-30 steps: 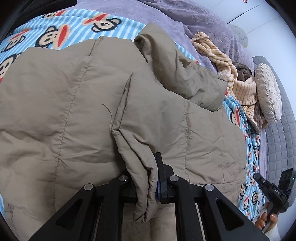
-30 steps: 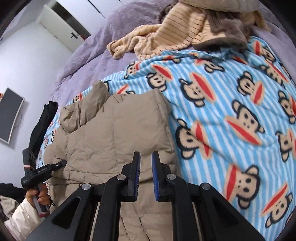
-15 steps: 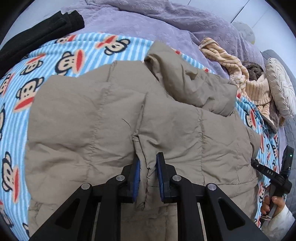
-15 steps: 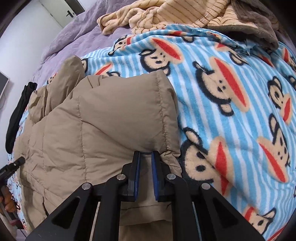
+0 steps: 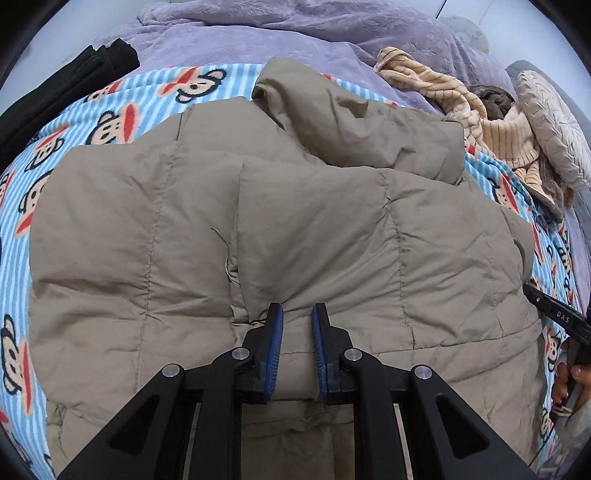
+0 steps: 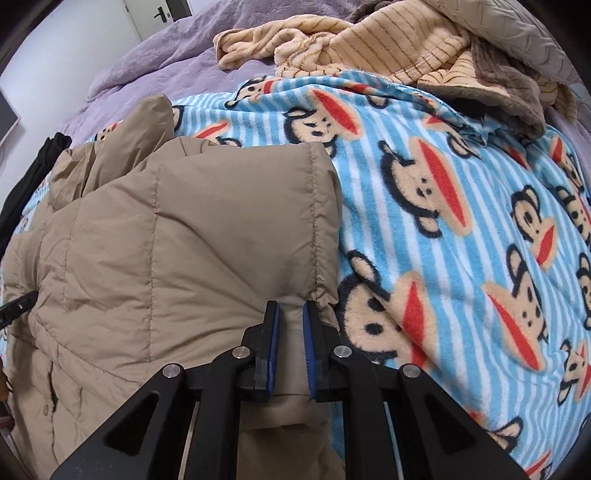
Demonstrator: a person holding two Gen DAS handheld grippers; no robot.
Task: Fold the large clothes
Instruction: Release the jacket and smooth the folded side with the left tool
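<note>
Blue-padded left gripper (image 5: 297, 314) at lower centre of the left wrist view, jaws parted, fabric of the tan puffer jacket (image 5: 280, 229) bulging between but not pinched: released. Right gripper (image 6: 290, 308) at lower centre of the right wrist view, pads narrowly apart around a jacket edge; clamped or loose, cannot tell. Jacket spread, folded over itself, on a blue striped monkey blanket (image 6: 461, 206). Beyond, purple bedspread (image 5: 295, 33) along the top, striped beige garment (image 6: 369, 40) upper right, black cloth (image 5: 66, 81) upper left.
</note>
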